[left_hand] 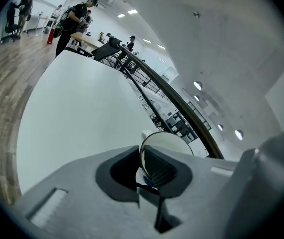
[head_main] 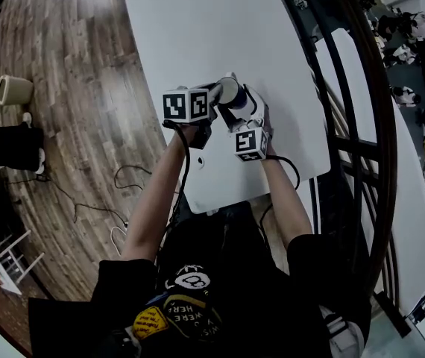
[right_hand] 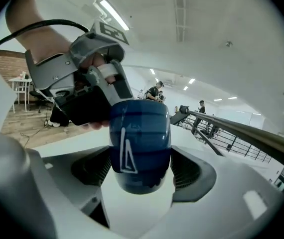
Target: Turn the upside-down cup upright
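A blue cup [right_hand: 139, 143] with a white triangle mark hangs above the white table [head_main: 197, 21], held between both grippers. My right gripper [right_hand: 139, 169] has its pads pressed on the cup's two sides. My left gripper [left_hand: 141, 158] pinches the cup's thin rim [left_hand: 143, 156], and the cup's pale inside [left_hand: 168, 141] shows beyond its jaws. In the right gripper view the left gripper [right_hand: 97, 59] sits at the cup's far end. From the head view the cup [head_main: 227, 92] lies tilted between the left gripper [head_main: 214, 97] and the right gripper [head_main: 238, 110], its pale round end turned away from me.
The table's front edge [head_main: 220, 203] runs close to my body. A wood floor with a loose cable [head_main: 123, 177] and a pale seat [head_main: 13, 89] lies left. A dark curved railing [head_main: 350, 88] runs along the right. People stand far off [left_hand: 77, 19].
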`<action>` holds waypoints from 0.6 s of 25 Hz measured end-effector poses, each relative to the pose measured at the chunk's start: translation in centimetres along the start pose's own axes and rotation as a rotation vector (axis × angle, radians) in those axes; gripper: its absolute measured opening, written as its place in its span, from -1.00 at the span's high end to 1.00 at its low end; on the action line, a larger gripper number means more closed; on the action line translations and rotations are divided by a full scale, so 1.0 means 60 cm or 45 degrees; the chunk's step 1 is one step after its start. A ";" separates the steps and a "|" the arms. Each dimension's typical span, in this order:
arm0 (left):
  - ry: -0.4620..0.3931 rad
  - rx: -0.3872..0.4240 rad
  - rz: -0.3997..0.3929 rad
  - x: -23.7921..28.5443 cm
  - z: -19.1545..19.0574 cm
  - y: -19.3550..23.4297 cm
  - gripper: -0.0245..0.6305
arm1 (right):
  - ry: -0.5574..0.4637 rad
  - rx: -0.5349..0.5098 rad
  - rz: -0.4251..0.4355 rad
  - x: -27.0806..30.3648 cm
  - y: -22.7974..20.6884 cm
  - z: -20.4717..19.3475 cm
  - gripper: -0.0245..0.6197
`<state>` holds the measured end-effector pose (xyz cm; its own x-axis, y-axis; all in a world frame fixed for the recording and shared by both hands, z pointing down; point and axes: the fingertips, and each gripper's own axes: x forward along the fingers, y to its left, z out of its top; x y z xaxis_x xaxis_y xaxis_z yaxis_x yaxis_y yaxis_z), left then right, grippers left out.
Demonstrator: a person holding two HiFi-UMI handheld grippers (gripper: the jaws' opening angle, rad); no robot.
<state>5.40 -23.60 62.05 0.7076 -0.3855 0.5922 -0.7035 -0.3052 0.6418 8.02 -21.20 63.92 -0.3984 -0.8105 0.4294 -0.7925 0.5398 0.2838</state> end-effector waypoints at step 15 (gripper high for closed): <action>-0.234 -0.010 -0.050 -0.037 0.036 -0.025 0.79 | -0.436 2.351 0.774 -0.070 -0.008 0.023 -0.04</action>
<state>4.71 -24.18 58.71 0.7098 -0.5263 0.4682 -0.6746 -0.3163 0.6670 9.44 -18.35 60.79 -0.6337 -0.7658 -0.1097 0.1173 0.0450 -0.9921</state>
